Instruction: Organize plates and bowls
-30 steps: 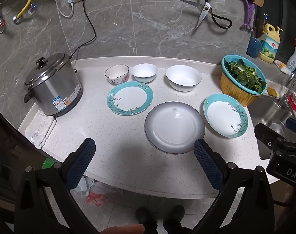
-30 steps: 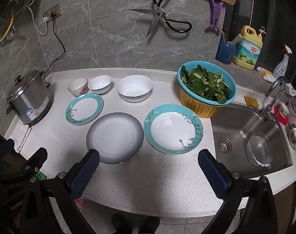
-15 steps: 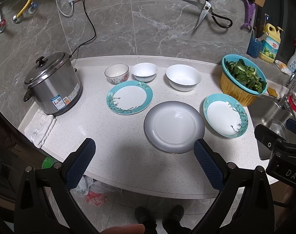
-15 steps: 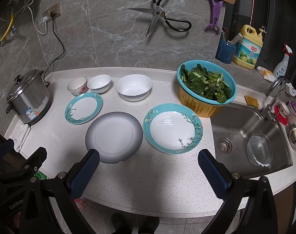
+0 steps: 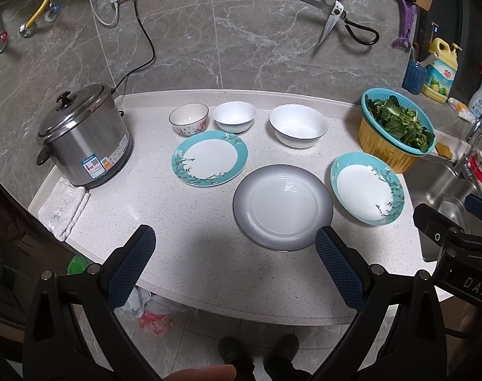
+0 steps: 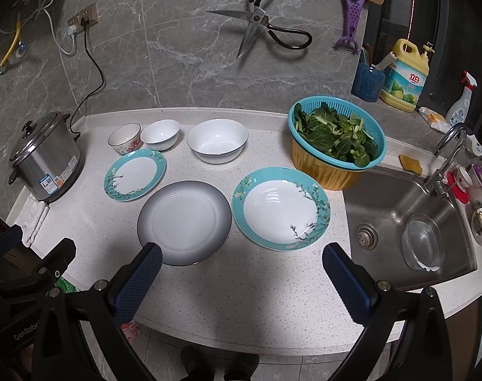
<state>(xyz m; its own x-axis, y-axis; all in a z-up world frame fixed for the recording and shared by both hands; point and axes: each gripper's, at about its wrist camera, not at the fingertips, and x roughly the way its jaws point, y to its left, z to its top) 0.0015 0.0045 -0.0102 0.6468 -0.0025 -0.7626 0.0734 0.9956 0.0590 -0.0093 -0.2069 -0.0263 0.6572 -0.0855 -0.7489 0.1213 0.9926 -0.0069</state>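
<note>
On the white counter (image 5: 183,254) lie a grey-rimmed plate (image 5: 282,206) (image 6: 183,222), a small teal-rimmed plate (image 5: 209,158) (image 6: 134,174) and a larger teal-rimmed plate (image 5: 366,192) (image 6: 280,208). Behind them stand a flower-patterned bowl (image 5: 188,119) (image 6: 125,138), a small white bowl (image 5: 234,116) (image 6: 160,135) and a large white bowl (image 5: 298,125) (image 6: 218,139). My left gripper (image 5: 234,247) is open and empty, above the counter's front edge. My right gripper (image 6: 242,266) is open and empty, near the front edge before the plates.
A steel rice cooker (image 5: 82,136) stands at the left with a folded cloth (image 5: 64,208) before it. A teal and yellow colander of greens (image 6: 334,139) stands beside the sink (image 6: 409,219). Scissors (image 6: 263,28) hang on the wall.
Both views have crept slightly forward toward the counter. The dishes have not moved and both grippers stay open.
</note>
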